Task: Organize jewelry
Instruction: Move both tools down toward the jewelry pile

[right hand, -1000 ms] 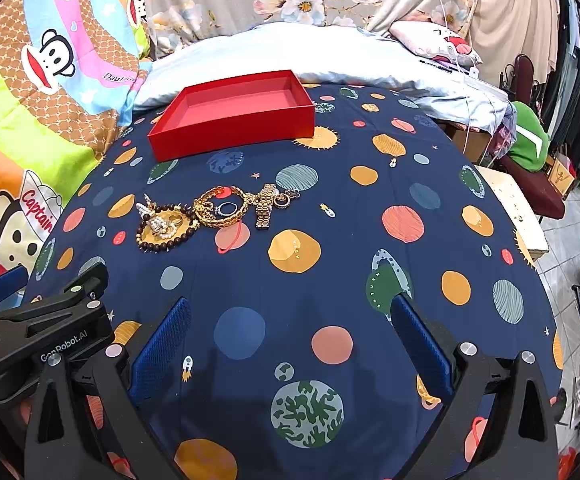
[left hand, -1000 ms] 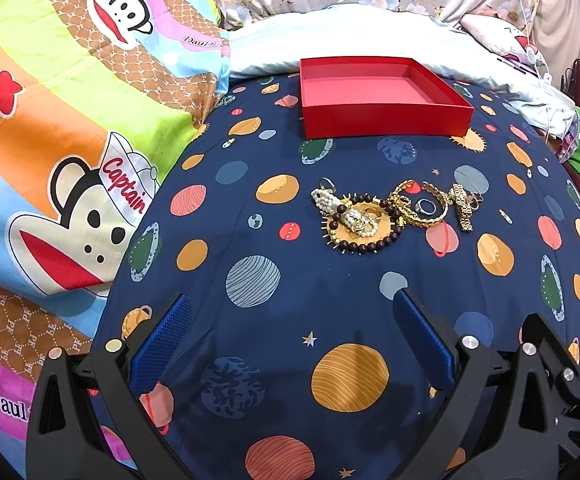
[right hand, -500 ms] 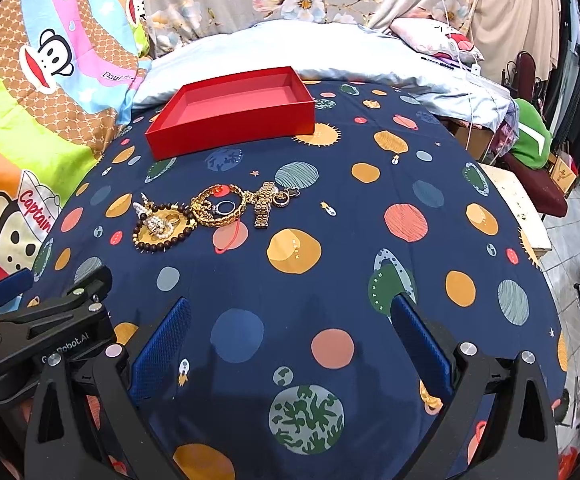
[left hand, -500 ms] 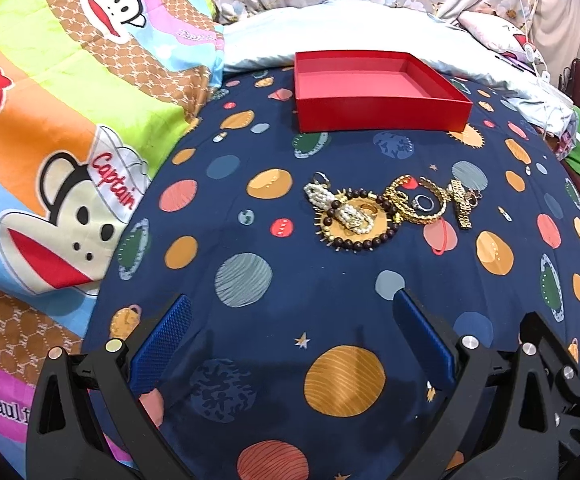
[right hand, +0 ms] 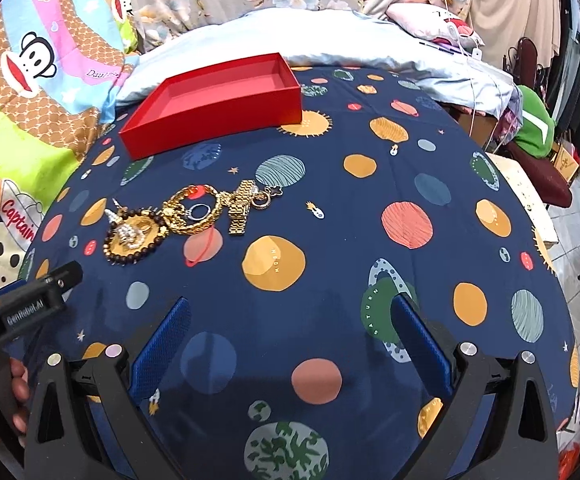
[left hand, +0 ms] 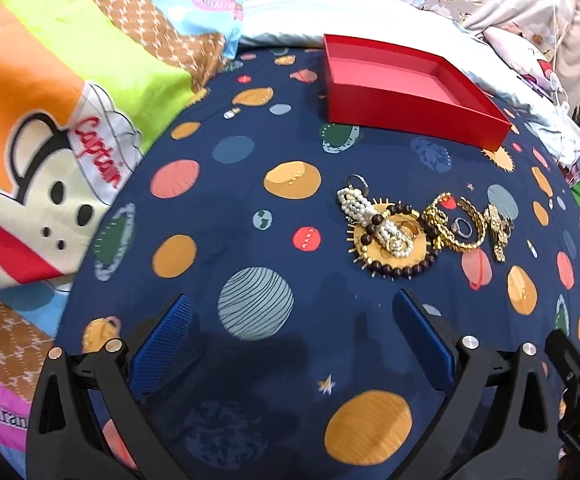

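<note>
Nearest us, our left gripper [left hand: 290,320] and right gripper [right hand: 287,320] hover low over the planet-print bedspread [right hand: 370,208], fingers spread wide, holding nothing. Beyond them the jewelry lies in one tangled cluster: the dark bead bracelet [left hand: 394,240] rings the pearl strand [left hand: 370,216], and the gold chain [left hand: 450,224] touches both it and the gold watch band [right hand: 239,208], with a small silver ring [right hand: 198,212] inside the chain's loop. We judge that pinching one piece could drag its neighbours along, and the soft bedding could let thin pieces slip from the fingers. Farthest, the red tray [left hand: 410,118] sits empty, well apart from the cluster; a dangling chain might snag its near wall.
</note>
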Demonstrator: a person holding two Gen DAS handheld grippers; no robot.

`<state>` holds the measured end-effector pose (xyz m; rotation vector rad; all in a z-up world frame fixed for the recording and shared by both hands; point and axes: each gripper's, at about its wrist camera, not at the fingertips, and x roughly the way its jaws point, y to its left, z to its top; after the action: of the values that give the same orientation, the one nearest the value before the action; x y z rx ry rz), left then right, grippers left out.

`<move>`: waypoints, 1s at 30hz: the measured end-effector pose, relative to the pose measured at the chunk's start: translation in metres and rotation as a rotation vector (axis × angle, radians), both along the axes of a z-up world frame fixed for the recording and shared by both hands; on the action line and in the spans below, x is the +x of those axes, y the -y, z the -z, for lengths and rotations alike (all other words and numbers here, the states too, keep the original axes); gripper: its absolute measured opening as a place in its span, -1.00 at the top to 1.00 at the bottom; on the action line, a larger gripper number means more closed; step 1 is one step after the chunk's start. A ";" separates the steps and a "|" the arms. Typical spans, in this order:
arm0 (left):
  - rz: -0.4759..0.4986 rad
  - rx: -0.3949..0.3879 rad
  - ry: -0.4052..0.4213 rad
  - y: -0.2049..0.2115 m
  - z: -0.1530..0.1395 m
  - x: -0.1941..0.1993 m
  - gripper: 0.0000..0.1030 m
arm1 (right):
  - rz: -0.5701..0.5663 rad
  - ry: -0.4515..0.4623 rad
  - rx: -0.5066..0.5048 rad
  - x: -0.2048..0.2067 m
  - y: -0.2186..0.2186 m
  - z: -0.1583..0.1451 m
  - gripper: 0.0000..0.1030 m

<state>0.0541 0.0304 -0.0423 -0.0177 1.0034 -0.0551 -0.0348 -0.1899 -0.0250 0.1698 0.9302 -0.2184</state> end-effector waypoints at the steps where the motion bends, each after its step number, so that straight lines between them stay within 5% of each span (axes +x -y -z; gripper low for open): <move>1: 0.000 -0.012 -0.006 -0.001 0.002 0.004 -0.91 | 0.000 -0.005 0.003 0.002 0.001 0.002 -0.90; 8: 0.029 -0.067 -0.024 0.012 0.012 0.031 -0.82 | -0.005 -0.028 0.008 0.013 0.004 0.010 -0.90; 12: 0.066 -0.090 -0.046 0.022 0.019 0.041 -0.38 | 0.000 -0.038 0.015 0.019 0.008 0.013 -0.90; 17: 0.090 -0.105 -0.046 0.027 0.020 0.045 -0.18 | 0.001 -0.044 0.023 0.026 0.010 0.016 -0.90; 25: 0.153 -0.195 -0.065 0.031 0.019 0.049 0.81 | -0.014 -0.051 0.026 0.035 0.007 0.019 -0.90; 30: 0.178 -0.236 -0.048 0.030 0.012 0.045 0.88 | -0.012 -0.050 0.025 0.037 0.007 0.019 -0.90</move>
<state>0.0993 0.0003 -0.0543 -0.1459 1.0400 -0.3366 0.0018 -0.1966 -0.0442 0.1828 0.9839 -0.2007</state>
